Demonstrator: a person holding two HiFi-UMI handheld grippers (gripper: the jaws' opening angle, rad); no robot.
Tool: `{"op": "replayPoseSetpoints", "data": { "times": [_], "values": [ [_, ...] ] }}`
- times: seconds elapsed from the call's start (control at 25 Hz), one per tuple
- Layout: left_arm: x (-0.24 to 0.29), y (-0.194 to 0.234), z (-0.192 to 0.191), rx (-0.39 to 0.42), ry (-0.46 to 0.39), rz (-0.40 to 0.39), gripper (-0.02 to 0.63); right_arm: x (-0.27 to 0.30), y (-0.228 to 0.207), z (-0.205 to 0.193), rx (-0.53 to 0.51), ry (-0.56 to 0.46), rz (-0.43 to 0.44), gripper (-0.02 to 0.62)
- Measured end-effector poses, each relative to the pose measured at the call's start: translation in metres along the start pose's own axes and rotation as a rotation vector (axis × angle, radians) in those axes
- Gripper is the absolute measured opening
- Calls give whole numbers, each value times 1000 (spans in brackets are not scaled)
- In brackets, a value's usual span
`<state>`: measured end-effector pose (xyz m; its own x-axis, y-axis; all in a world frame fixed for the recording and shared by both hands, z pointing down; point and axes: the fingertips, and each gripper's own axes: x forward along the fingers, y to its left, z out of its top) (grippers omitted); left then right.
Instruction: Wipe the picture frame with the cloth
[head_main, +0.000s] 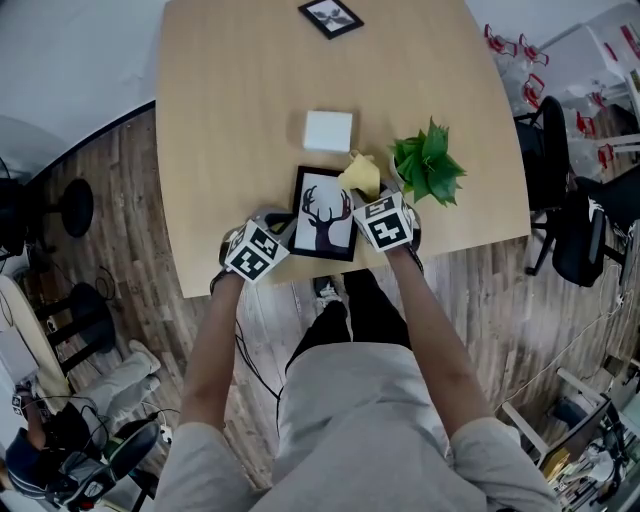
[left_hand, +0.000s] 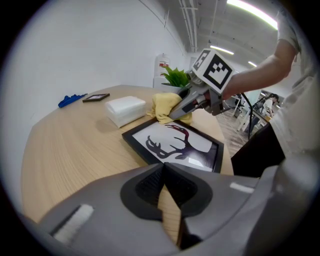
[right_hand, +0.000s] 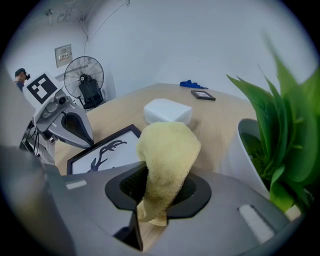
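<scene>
Where the head view looks down, a pale wood-grain desk (head_main: 220, 120) with rounded corners carries two frames, one cloth, one white block and one plant. The picture frame (head_main: 325, 227), a flat black rectangle round a dark stag silhouette on white, lies at the near edge between the two tongs. The left tongs (head_main: 272, 228) sit at its near left corner and the right tongs (head_main: 372, 200) at its right side, each topped by a marker cube that hides its jaws here. The soft yellow cloth (head_main: 361, 176) bunches over the frame's far right corner. Just beyond the frame lies the white block (head_main: 328, 130), square with soft edges. The spiky green plant (head_main: 428, 165) stands to the right. A small black frame (head_main: 331, 17) lies at the far edge.

From the left gripper view, the left tongs' smooth grey jaws stand nearly together on nothing, and only a thin slit of desk shows between their ribbed dark pads. The stag frame lies just beyond them. The cloth rests against its far corner under the right tongs, though whether it presses on the glass is hard to tell. One blue thing (left_hand: 71, 100) at the far left is too small to make out.

From the right gripper view, the right tongs clamp the cloth, a looped terry fold rising from between the pads. The plant's white pot (right_hand: 250, 150) is cut off at the right and its nearest leaves are blurred.
</scene>
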<state>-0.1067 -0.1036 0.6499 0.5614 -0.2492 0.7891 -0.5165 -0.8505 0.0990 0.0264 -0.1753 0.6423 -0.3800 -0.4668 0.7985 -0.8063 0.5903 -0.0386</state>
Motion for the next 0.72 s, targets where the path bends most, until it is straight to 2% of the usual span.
{"op": "replayPoseSetpoints", "data": {
  "times": [0.48,0.72],
  "values": [
    [1,-2,1,29,47,26,52,-11,20,-18,-14,-8,9,94],
    [0,-2,1,19,40,25,52,-17,31,-26,-21,-17,12,94]
  ]
}}
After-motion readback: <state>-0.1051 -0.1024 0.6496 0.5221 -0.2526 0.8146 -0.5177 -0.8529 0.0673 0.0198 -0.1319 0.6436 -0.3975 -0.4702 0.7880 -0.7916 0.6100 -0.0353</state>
